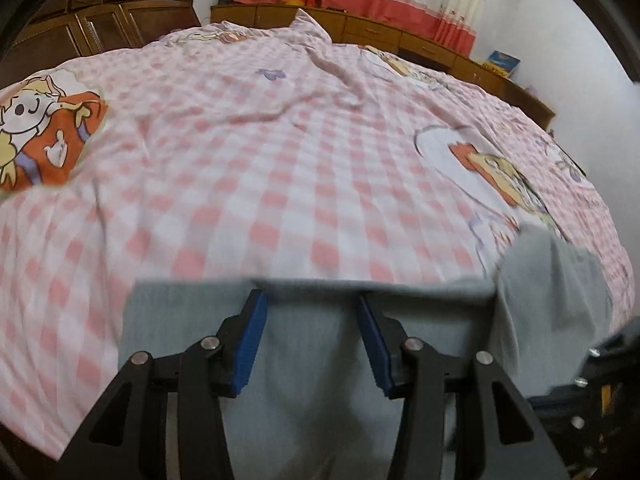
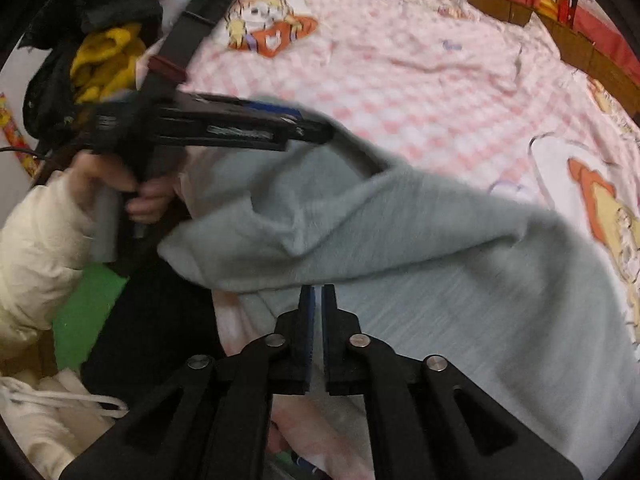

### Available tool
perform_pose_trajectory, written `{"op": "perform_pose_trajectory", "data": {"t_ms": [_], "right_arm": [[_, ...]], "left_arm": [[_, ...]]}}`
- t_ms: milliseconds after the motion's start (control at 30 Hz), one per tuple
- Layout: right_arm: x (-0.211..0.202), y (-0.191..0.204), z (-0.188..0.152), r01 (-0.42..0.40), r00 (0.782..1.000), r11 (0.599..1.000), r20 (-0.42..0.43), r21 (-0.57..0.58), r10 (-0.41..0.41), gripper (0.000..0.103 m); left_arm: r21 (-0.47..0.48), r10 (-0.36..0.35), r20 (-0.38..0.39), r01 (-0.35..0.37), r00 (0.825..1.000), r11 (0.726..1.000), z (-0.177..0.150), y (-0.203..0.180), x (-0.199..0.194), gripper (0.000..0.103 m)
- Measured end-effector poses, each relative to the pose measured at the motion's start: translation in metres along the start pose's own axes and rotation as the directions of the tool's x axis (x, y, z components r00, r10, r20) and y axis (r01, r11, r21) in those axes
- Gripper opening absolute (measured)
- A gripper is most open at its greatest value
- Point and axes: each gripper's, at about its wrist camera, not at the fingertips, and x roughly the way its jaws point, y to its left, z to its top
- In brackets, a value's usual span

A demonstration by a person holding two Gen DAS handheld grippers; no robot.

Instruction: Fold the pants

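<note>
Here left gripper spread over grey pants; right gripper pinches them.

No readable text, labels or nos. anywhere; bedsheet has cartoon prints only.

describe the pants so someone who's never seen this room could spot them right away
Find the big bed under the pink-and-white checked cover. At its near edge lie the pants, a plain pale grey-green knit. They are the only unpatterned cloth on the bed, and the right gripper is shut on their edge.
</note>
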Motion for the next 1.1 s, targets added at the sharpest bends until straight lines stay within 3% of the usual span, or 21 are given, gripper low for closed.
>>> {"op": "perform_pose_trajectory", "data": {"t_ms": [167, 300, 367, 467, 567, 667, 733, 833, 867, 933, 1100], "right_arm": [[-0.016, -0.021, 0.039, 0.029, 0.997, 1.0, 0.07, -0.004, -0.029, 0.015], [0.013, -0.036, 0.078, -0.015, 1.0, 1.0, -0.024, -0.018, 0.015, 0.02], [0.016, -0.046, 0.085, 0.03, 0.999, 0.999, -0.038, 0.011, -0.03, 0.02], [-0.007, -0.076, 0.077, 0.059, 0.998, 0.993, 0.026, 0.102, -0.062, 0.022], [-0.024, -0.109, 0.056, 0.166, 0.986, 0.97, 0.003, 0.178, -0.17, 0.029], [-0.037, -0.142, 0.032, 0.231, 0.973, 0.935, -0.043, 0.269, -0.228, 0.029], [-0.045, -0.157, 0.02, 0.243, 0.969, 0.918, -0.049, 0.312, -0.24, 0.029], [-0.053, -0.171, 0.007, 0.258, 0.965, 0.899, -0.05, 0.354, -0.257, 0.029], [-0.053, -0.178, 0.005, 0.249, 0.967, 0.896, -0.05, 0.369, -0.248, 0.029], [-0.051, -0.185, 0.005, 0.221, 0.975, 0.898, -0.062, 0.381, -0.214, 0.034], [-0.035, -0.194, 0.013, 0.186, 0.982, 0.918, -0.101, 0.351, -0.16, 0.036]], "left_arm": [[-0.02, 0.0, 0.005, 0.0, 1.0, 1.0, 0.009, 0.002, 0.003, 0.049], [-0.054, 0.006, 0.013, -0.005, 1.0, 0.999, 0.002, -0.002, -0.006, 0.049], [-0.064, -0.038, 0.029, 0.04, 0.999, 0.997, -0.005, -0.008, -0.017, 0.049], [-0.051, -0.123, 0.023, 0.124, 0.992, 0.991, -0.01, -0.024, -0.025, 0.049], [-0.019, -0.205, -0.017, 0.205, 0.979, 0.979, -0.01, -0.049, -0.018, 0.049], [-0.018, -0.311, -0.045, 0.311, 0.949, 0.95, -0.007, -0.078, -0.006, 0.049], [-0.035, -0.409, -0.064, 0.407, 0.91, 0.913, -0.002, -0.095, 0.002, 0.049], [-0.07, -0.479, -0.082, 0.475, 0.874, 0.877, 0.0, -0.117, 0.006, 0.05], [-0.075, -0.516, -0.094, 0.511, 0.851, 0.856, -0.003, -0.125, 0.005, 0.05], [-0.049, -0.555, -0.123, 0.553, 0.823, 0.832, -0.013, -0.137, -0.001, 0.05], [-0.004, -0.579, -0.189, 0.589, 0.793, 0.808, -0.05, -0.156, -0.013, 0.05]]}}
